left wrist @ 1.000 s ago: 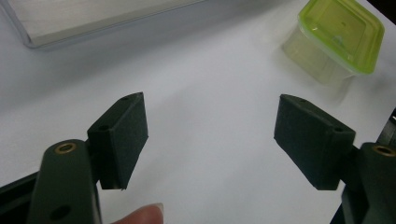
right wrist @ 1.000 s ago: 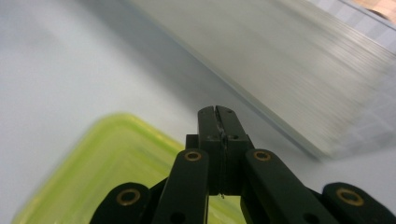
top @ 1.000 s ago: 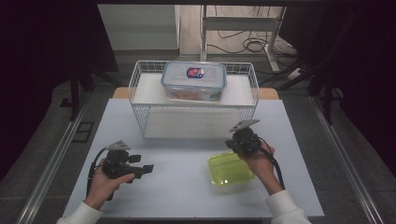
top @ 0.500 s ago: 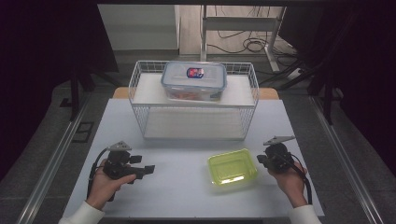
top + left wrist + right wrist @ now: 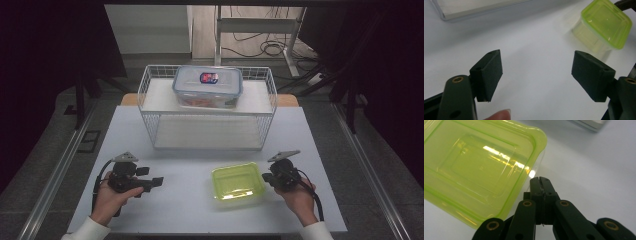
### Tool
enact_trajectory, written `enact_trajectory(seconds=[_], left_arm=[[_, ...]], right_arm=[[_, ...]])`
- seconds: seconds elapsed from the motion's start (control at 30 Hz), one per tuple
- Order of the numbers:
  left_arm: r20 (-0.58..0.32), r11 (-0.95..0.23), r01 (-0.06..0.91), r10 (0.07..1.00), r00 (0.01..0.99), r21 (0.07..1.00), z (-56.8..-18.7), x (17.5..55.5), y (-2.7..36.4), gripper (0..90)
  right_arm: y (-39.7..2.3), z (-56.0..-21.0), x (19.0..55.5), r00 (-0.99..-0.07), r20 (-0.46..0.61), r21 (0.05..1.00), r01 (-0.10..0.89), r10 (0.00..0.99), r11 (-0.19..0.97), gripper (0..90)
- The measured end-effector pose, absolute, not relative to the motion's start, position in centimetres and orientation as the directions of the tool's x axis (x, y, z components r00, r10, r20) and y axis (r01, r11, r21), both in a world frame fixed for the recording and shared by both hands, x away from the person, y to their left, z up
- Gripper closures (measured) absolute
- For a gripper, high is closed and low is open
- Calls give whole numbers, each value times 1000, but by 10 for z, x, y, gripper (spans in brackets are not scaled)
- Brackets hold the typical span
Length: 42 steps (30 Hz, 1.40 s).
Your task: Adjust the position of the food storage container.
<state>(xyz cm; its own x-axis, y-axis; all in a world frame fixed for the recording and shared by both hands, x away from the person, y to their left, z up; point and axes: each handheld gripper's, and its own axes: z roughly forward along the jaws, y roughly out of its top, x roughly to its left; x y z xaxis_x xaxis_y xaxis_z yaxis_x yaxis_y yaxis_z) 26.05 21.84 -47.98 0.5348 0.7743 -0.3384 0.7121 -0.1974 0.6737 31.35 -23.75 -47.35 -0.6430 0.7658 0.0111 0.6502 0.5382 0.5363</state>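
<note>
Sitting on the tabletop, the green box looked light, thin-walled and slick, best pinched at its rim; the right gripper was clenched empty beside it, the left gripper released.

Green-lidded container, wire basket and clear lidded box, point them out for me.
Green-lidded container (image 5: 237, 182), high view, middle of its lid.
Wire basket (image 5: 208, 114), high view, front top rim.
Clear lidded box (image 5: 208, 86), high view, centre of its lid.
</note>
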Motion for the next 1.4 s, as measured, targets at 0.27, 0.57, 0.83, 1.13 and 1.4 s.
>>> enact_trajectory(seconds=[0.27, 0.57, 0.83, 1.13, 1.4], left_arm=[[-337, -215, 715, 768, 544, 665, -483, 260, 214, 237], [-343, -221, 719, 763, 548, 659, -485, 258, 210, 235], [-351, -215, 722, 760, 546, 658, -485, 256, 210, 233], [-350, -205, 720, 765, 540, 663, -485, 253, 207, 232], [-402, -143, 727, 755, 519, 672, -480, 243, 203, 235]], right_arm=[[-208, -476, 302, -708, 56, 542, 614, 704, 575, 888], [-187, -478, 297, -742, 85, 584, 578, 665, 570, 888], [-181, -480, 296, -751, 96, 597, 569, 654, 566, 888], [-209, -471, 287, -692, 168, 638, 619, 702, 458, 888], [-240, -471, 275, -631, 305, 688, 664, 713, 293, 664]])
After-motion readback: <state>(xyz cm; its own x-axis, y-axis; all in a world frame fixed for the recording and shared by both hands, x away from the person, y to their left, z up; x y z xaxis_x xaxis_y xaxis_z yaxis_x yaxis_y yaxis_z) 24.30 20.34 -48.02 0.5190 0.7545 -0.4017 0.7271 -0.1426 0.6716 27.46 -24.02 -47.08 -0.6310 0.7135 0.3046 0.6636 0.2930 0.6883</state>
